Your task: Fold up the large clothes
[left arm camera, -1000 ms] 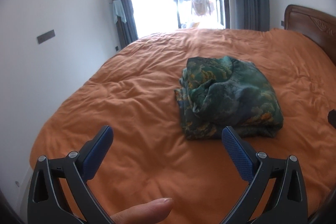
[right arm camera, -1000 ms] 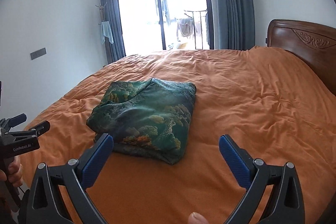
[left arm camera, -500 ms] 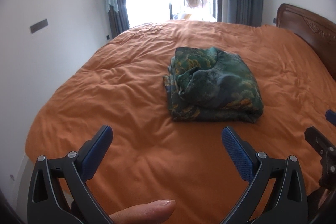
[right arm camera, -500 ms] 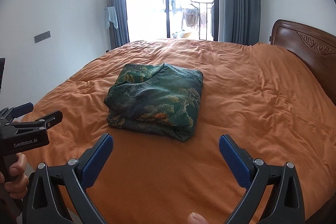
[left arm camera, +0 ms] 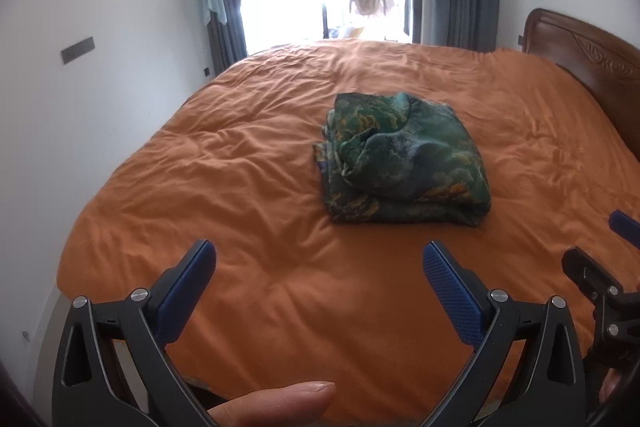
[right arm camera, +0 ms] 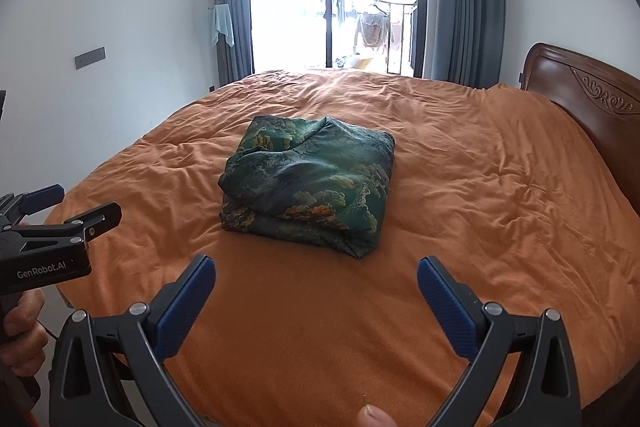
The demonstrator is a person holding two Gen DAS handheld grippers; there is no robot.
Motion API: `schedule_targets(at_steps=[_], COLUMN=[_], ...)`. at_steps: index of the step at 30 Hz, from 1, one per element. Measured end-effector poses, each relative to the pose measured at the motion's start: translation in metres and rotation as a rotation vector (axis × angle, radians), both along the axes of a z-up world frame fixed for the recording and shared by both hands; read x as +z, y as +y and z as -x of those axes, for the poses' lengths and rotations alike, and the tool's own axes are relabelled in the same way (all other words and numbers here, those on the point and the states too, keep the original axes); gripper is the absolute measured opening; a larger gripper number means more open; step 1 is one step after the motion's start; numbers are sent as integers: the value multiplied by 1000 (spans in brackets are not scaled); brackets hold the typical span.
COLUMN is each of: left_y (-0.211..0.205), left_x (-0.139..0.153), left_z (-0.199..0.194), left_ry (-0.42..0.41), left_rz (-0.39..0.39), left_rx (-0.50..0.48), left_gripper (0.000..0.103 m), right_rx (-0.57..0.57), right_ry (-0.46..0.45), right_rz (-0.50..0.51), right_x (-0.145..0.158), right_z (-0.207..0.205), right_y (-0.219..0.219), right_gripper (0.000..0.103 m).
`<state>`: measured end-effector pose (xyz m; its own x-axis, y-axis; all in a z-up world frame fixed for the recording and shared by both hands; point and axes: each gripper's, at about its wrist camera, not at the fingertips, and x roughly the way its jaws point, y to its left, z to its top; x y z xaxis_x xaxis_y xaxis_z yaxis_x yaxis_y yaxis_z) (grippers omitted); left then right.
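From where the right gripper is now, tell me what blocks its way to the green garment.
Nothing visible does. Only bare orange bedspread lies between the open right gripper and the folded green garment. The left gripper sits off to the side.

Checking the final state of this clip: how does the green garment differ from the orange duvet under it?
The green garment is folded into a compact bundle; the orange duvet lies spread over the whole bed. The garment carries a green and gold pattern; the duvet is plain orange. Both are wrinkled cloth, and neither open gripper touches them.

Green garment [right arm camera: 308, 183] (gold-orange landscape print) on plain orange bedspread [right arm camera: 480, 195].
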<state>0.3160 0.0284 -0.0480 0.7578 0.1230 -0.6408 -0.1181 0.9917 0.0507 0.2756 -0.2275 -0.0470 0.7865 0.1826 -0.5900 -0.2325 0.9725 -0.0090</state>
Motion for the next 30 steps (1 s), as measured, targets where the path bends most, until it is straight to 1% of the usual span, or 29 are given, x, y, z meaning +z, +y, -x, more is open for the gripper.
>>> schedule_targets(at_steps=[4, 9, 18, 30], left_y=[-1, -2, -7, -11], left_x=[0, -2, -3, -3], left_z=[3, 3, 2, 2], left_ry=[-3, 8, 10, 13], left_rz=[-25, -17, -24, -27], left_rx=[10, 9, -6, -10], left_gripper=[103, 103, 103, 103], right_rx=[4, 0, -17, -24], right_ry=[1, -5, 11, 8], right_rz=[6, 6, 20, 19], right_x=[3, 8, 4, 5], right_z=[4, 6, 6, 5], right_y=[3, 4, 4, 5], right_gripper=[103, 103, 103, 103])
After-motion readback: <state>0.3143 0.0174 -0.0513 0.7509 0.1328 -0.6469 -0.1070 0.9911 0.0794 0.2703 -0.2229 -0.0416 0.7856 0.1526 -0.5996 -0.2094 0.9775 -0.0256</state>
